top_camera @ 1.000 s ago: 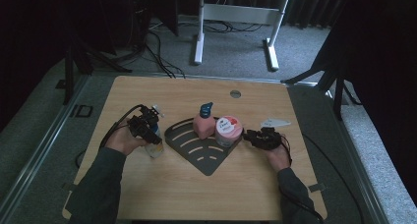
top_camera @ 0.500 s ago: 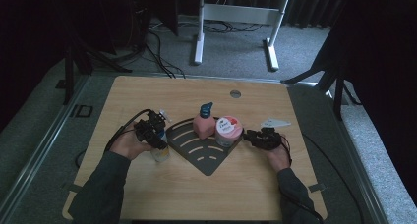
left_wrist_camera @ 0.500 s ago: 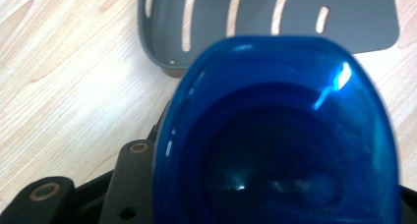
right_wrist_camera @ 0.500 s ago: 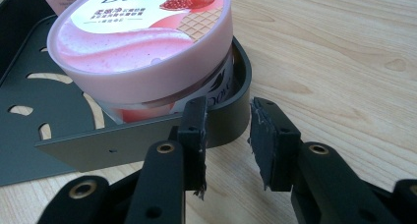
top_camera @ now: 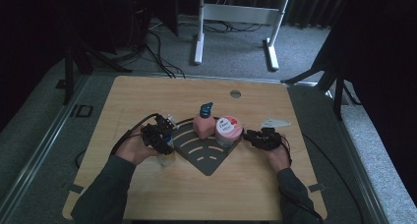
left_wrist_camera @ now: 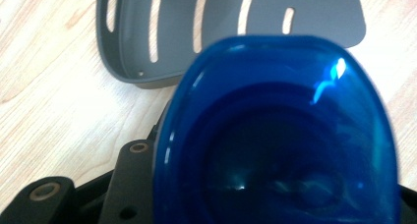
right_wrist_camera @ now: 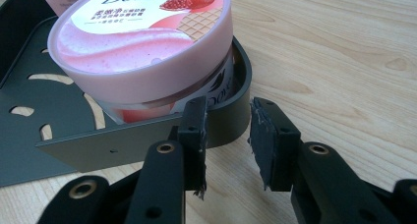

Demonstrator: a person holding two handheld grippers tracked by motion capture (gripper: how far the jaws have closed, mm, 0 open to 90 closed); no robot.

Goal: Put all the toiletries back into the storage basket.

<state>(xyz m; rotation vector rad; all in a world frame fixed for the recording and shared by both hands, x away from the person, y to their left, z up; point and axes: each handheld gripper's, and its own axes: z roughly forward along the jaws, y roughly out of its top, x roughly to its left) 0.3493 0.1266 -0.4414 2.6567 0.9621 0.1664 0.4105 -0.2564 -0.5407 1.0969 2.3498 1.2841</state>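
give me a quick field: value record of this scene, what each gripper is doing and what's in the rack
left gripper: shut on blue-capped bottle, beside the rack's left edge
right gripper: open, jaws astride the rack's wall
rack: dark grey, slotted, on wooden table
in rack: pink pump bottle, Dove tub
also on table: white flat piece

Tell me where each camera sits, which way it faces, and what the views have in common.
High view: above the person's side, looking forward and down on the light wooden table; both forearms enter from below, left tool and right tool.
Left gripper view: rides the left tool, facing the dark grey slotted corner tray over a blue translucent bottle cap; black tool body low left.
Right gripper view: rides the right tool, facing the pink round Dove tub; two black jaws apart.
Shared: tray and table in all three.
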